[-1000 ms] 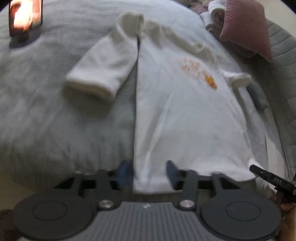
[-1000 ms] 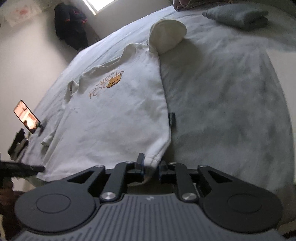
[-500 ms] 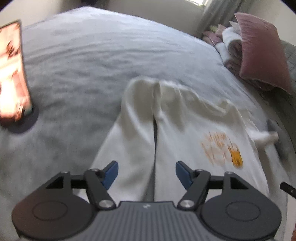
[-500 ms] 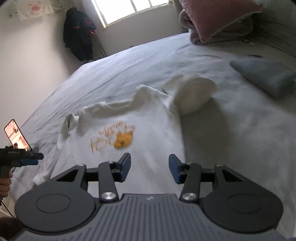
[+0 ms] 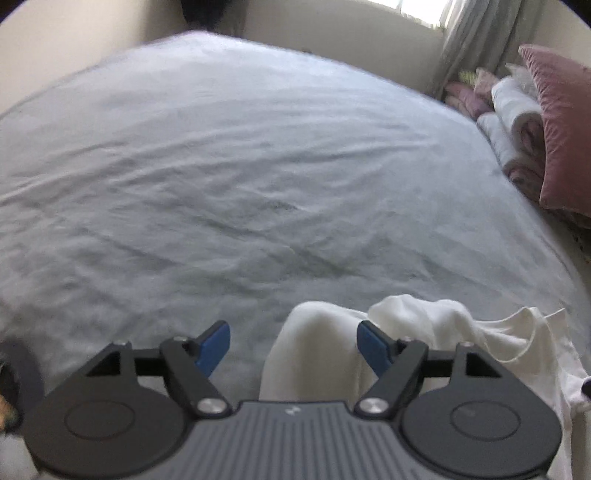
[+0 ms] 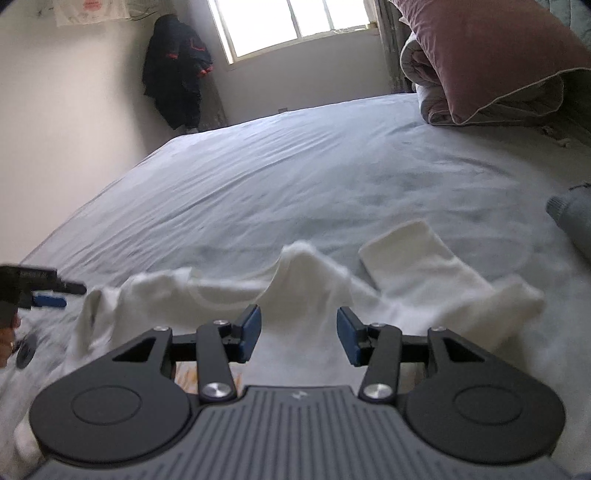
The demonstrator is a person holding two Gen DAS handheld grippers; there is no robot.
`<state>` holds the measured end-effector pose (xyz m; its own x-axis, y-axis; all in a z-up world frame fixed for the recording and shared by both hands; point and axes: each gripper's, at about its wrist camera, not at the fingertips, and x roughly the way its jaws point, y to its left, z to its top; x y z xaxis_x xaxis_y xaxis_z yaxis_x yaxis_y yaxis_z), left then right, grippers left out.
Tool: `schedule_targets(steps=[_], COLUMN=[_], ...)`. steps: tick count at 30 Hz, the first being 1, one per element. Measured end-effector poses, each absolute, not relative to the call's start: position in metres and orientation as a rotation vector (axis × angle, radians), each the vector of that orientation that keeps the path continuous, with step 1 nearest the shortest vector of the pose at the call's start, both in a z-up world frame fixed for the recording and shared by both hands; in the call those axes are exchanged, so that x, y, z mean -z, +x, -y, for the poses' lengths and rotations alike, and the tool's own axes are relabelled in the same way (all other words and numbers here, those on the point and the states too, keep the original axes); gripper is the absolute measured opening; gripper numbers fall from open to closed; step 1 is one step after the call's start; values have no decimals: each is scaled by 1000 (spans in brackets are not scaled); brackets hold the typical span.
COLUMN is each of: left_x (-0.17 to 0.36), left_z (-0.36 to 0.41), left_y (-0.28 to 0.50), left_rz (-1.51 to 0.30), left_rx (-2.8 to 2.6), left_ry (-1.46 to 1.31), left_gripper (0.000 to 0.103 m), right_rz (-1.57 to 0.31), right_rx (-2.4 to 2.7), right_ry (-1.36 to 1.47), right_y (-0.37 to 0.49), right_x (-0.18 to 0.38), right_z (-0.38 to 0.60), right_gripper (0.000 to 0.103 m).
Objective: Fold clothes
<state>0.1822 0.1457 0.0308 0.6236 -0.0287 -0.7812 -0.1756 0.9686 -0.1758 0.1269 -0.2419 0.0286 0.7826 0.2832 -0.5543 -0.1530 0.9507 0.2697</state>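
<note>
Left wrist view: the left tongs [image 5: 293, 341] are seen released, blue pads spread wide and grasping nothing, held above the near edge of the white sweatshirt [image 5: 436, 332]. One sleeve [image 5: 314, 347] of the garment is framed between the pads without being touched; the neckline [image 5: 524, 339] is seen to the right. Beyond it, the grey bed sheet [image 5: 240, 166] is spread in shallow wrinkles, and a pink pillow [image 5: 561, 122] with rolled white bedding [image 5: 513, 110] is stacked at the far right.

Right wrist view: the right tongs [image 6: 297, 334] are likewise released and empty, held above the sweatshirt [image 6: 303, 288], which is laid on the bed with its body bunched upward between the pads. The other sleeve [image 6: 417, 254] is laid flat on the sheet to the right. The left tongs [image 6: 48, 291] are visible at the left edge. Farther off, a grey folded item [image 6: 572, 218], a pink quilt [image 6: 491, 55], a dark jacket [image 6: 177, 70] hung on the wall and a window [image 6: 295, 22] are shown.
</note>
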Motion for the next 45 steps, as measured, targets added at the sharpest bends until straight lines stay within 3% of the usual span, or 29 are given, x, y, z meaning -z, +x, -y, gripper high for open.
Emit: schedule_targets(steps=[5, 7, 9, 10, 12, 14, 17, 28, 31, 33, 40, 45], left_x=[-15, -10, -5, -4, -5, -10, -20, -14, -28, -34, -21, 1], left_z=[-142, -141, -140, -139, -133, -127, -129, -149, -147, -143, -105, -82], left_y=[203, 205, 205, 203, 195, 183, 159, 118, 118, 123, 170, 199], left_rz=[-945, -962, -972, -969, -947, -907, -855, -925, -840, -789, -781, -766], left_rx=[-60, -32, -17, -13, -18, -54, -146, -174, -180, -159, -37, -7], left_ry=[-191, -194, -207, -205, -179, -134, -98, -66, -68, -67, -5, 54], left_gripper=[72, 60, 39, 35, 8, 5, 5, 7, 20, 44, 51, 57], right_rz=[-611, -614, -619, -625, -639, -656, -674, -709, -714, -716, -746, -752], right_rx=[-202, -185, -172, -169, -166, -167, -184, -197, -204, -216, -270, -305], right_ry=[244, 264, 280, 289, 303, 295, 277, 181, 156, 158, 128, -52], right_y=[168, 181, 191, 195, 201, 201, 198, 203, 210, 214, 218, 217], right_x=[-23, -18, -13, -9, -2, 3, 5, -4, -3, -2, 8, 16], right_z=[259, 266, 270, 272, 272, 268, 261, 259, 256, 253, 234, 213], right_gripper=[50, 50, 50, 50, 50, 50, 50, 50, 50, 50, 50, 54])
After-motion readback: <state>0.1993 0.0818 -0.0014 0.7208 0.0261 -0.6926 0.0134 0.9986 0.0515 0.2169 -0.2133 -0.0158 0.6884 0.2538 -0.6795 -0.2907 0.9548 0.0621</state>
